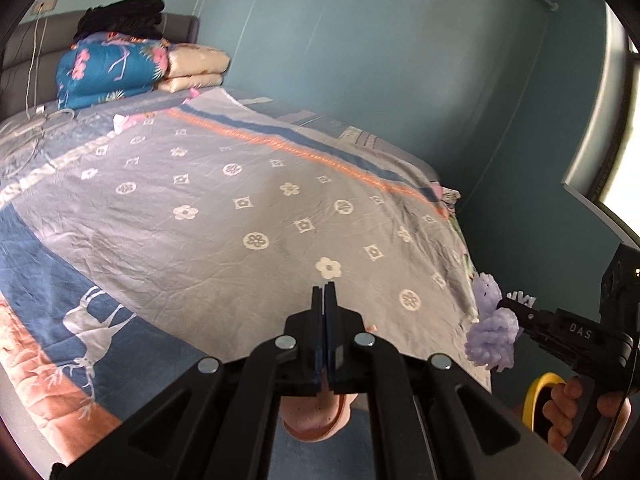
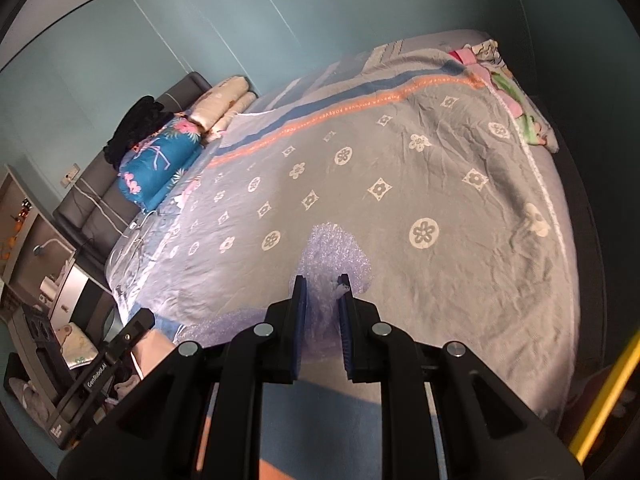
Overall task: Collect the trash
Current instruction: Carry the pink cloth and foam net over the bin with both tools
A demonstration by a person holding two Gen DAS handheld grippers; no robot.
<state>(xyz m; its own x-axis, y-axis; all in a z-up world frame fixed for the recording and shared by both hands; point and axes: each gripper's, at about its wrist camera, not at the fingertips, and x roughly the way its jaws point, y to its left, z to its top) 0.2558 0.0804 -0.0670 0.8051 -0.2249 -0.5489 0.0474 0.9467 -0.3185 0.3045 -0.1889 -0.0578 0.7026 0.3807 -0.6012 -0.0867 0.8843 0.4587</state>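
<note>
A crumpled piece of pale purple foam wrap (image 2: 334, 252) sticks out between the blue pads of my right gripper (image 2: 323, 285), which is shut on it above the bed. In the left wrist view the same foam wrap (image 1: 490, 324) shows at the right, bunched at the tip of the right gripper (image 1: 505, 312), past the bed's corner. My left gripper (image 1: 325, 290) is shut with nothing between its pads, over the near edge of the grey flowered bedspread (image 1: 240, 208).
Folded quilts (image 1: 108, 68) and dark clothes (image 1: 124, 18) are stacked at the headboard. White cables (image 1: 28, 136) lie on the bed near them. A bedside shelf unit (image 2: 36, 236) stands left of the bed. A bright window (image 1: 624, 152) is at the right. A hand (image 1: 568, 404) grips the right handle.
</note>
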